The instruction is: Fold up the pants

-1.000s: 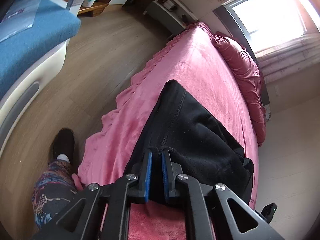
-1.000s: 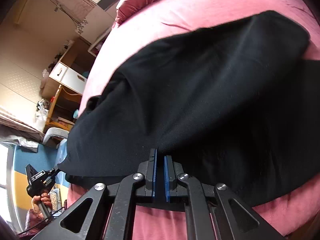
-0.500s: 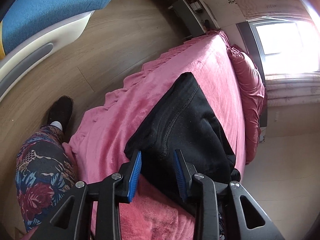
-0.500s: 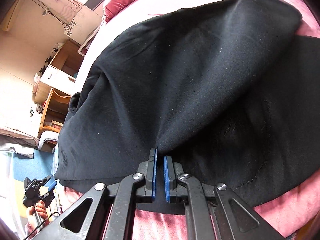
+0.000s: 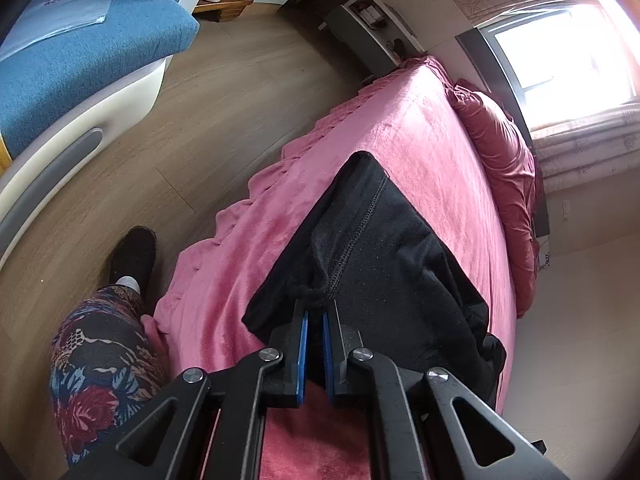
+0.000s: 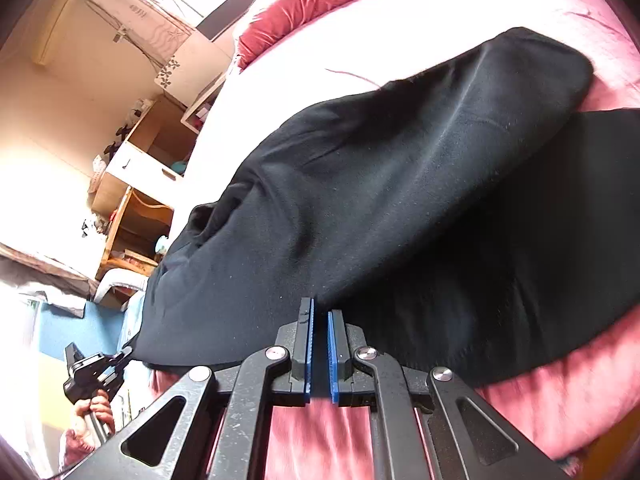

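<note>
Left wrist view: pink bed (image 5: 432,148) carries the black pants (image 5: 384,264) near its floor-side edge, bare blanket beyond. Left gripper (image 5: 315,312) pinches their bunched edge; right gripper (image 6: 320,320) clamps another edge. Blue cushion's sheet (image 5: 68,4) has unreadable writing.

A bed (image 5: 432,152) covered by a pink plush blanket (image 5: 240,264) is seen, its edge hanging in folds toward the wooden floor (image 5: 208,112). Black pants (image 5: 384,264) are laid across the blanket near the bed's near end, partly doubled over themselves (image 6: 400,184). A dark red pillow (image 5: 504,168) is set along the far side, by the window.
</note>
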Demonstrator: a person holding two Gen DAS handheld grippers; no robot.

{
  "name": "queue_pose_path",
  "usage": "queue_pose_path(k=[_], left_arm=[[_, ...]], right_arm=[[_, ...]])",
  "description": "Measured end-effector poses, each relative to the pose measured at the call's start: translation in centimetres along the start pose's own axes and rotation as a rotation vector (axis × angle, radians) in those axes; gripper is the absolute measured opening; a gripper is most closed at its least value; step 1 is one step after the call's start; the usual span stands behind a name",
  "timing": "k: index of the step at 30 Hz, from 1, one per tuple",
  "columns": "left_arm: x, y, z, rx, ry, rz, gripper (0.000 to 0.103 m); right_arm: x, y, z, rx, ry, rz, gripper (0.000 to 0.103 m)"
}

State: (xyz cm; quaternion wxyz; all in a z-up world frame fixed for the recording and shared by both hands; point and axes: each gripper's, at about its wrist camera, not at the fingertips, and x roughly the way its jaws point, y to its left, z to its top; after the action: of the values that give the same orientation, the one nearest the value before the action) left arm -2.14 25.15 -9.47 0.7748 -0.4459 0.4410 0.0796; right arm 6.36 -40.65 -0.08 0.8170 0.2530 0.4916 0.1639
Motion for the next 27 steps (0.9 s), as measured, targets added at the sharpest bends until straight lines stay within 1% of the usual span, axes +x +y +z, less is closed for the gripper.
queue_pose_path(k=[6,9,10,11,12,13,14,15,17,18,20,21,24,27], left_arm=[[1.4,1.0,-0.3,-0.01,0.025,0.068,0.006],[1.9,1.1,-0.2,-0.033,0.043,0.096,0.009],[1.8,1.0,-0.3,-0.033,0.042,0.101,0.012],[1.6,0.9,-0.2,-0.026,0.039,0.116,0.02],[1.2,0.7,-0.2,-0.018,0.03,0.143,0.023],[0.8,0.5,-0.1,-0.012,0.018,0.166,0.023],[0.1,0.3,-0.1,-0.004,-0.009,0.206,0.023],[-0.7,-0.1,0.0,0.012,-0.043,0.237,0.023],[-2.1,-1.1,0.1,0.053,-0.105,0.265,0.023],[-2.8,-1.9,0.0,0.079,-0.137,0.258,0.023],[-3.4,-3.6,-0.3,0.142,-0.161,0.206,0.023],[-3.2,-4.4,-0.6,0.182,-0.153,0.18,0.023],[-1.5,-7.7,-2.0,0.318,-0.092,0.118,0.023],[0.5,-10.8,-4.0,0.445,-0.027,0.086,0.024]], right_arm=[[0.1,-0.4,-2.6,-0.009,0.057,-0.028,0.006],[1.7,-0.6,-3.8,-0.02,0.102,-0.073,0.006],[2.2,-0.7,-4.0,-0.024,0.116,-0.083,0.006],[2.6,-1.0,-4.0,-0.019,0.128,-0.084,0.007],[2.7,-1.4,-4.0,0.0,0.136,-0.074,0.012],[2.7,-1.6,-3.9,0.016,0.135,-0.047,0.012],[2.5,-1.8,-3.6,0.025,0.126,-0.029,0.019],[1.9,-2.1,-3.3,0.03,0.111,-0.012,0.033],[0.0,-3.0,-2.3,0.047,0.047,0.0,0.043],[-1.0,-3.8,-1.9,0.066,0.014,-0.002,0.043],[-3.2,-5.9,-0.4,0.123,-0.061,-0.031,0.043],[-4.2,-7.3,0.5,0.163,-0.105,-0.059,0.043],[-6.7,-11.4,3.5,0.273,-0.213,-0.136,0.043],[-8.1,-14.9,6.5,0.379,-0.29,-0.162,0.043]])
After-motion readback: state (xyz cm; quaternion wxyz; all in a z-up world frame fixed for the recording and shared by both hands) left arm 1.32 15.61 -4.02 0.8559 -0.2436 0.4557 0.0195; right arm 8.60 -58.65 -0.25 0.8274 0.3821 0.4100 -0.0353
